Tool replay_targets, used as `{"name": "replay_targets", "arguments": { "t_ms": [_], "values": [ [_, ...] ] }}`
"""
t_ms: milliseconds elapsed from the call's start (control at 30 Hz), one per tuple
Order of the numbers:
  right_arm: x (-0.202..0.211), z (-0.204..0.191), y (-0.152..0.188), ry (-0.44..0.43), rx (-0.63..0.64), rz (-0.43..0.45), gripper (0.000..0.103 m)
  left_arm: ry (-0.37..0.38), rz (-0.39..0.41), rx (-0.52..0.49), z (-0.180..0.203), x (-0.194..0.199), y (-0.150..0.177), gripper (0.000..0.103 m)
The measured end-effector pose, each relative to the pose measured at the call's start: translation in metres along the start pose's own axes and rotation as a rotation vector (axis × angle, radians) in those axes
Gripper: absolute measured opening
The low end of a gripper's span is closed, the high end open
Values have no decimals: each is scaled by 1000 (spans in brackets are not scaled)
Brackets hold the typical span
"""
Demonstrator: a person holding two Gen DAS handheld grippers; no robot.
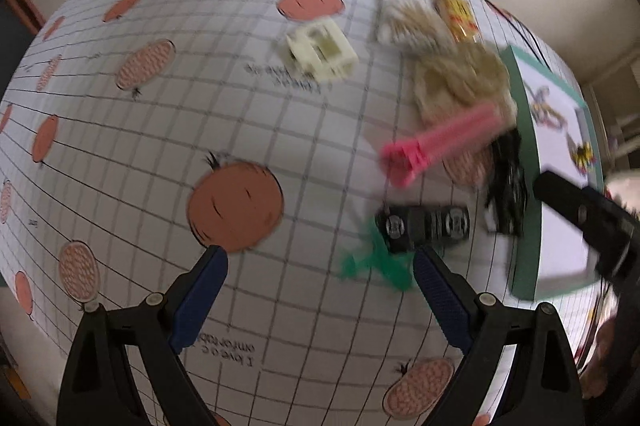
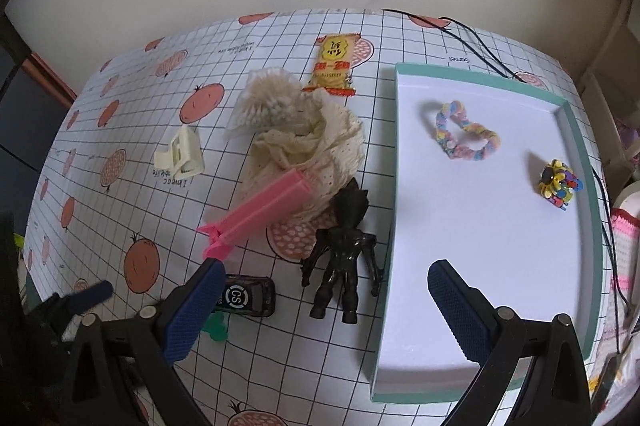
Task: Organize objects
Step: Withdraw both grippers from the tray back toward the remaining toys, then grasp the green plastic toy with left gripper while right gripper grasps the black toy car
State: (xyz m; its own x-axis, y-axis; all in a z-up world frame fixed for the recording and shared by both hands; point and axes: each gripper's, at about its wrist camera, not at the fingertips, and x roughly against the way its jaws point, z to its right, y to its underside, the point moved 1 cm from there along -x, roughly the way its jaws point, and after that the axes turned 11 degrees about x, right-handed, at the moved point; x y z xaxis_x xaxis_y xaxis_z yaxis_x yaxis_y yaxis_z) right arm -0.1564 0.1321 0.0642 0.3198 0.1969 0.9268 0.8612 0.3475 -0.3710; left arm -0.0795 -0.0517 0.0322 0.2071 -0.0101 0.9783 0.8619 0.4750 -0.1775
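Both wrist views look steeply down from close above the table (image 2: 280, 366). Left faces its patterned middle, right the tray (image 2: 582, 162); both share the toy car (image 1: 424, 226).

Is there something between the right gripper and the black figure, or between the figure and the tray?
Nothing visible blocks either path. The right gripper is open, its jaws wide apart just above the black figure, which lies right beside the tray edge. Only the tray's low wall must be cleared.
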Motion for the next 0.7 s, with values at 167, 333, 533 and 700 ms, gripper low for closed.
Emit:
{"name": "replay_targets", "arguments": {
  "t_ms": [167,333,533,700],
  "values": [
    [-5,-3,3,-10,2,-8,103,21,-55,-46,10,-17,13,94],
    [-9,-4,4,-10,7,-14,103,6,-64,-82,22,-27,17,94],
    [-15,-6,5,-19,16,-22,103,-61,-64,-104,25,-38,16,94],
    [-18,-10,6,-24,25,-32,103,-105,-32,-105,21,-33,13,94]
  ]
}}
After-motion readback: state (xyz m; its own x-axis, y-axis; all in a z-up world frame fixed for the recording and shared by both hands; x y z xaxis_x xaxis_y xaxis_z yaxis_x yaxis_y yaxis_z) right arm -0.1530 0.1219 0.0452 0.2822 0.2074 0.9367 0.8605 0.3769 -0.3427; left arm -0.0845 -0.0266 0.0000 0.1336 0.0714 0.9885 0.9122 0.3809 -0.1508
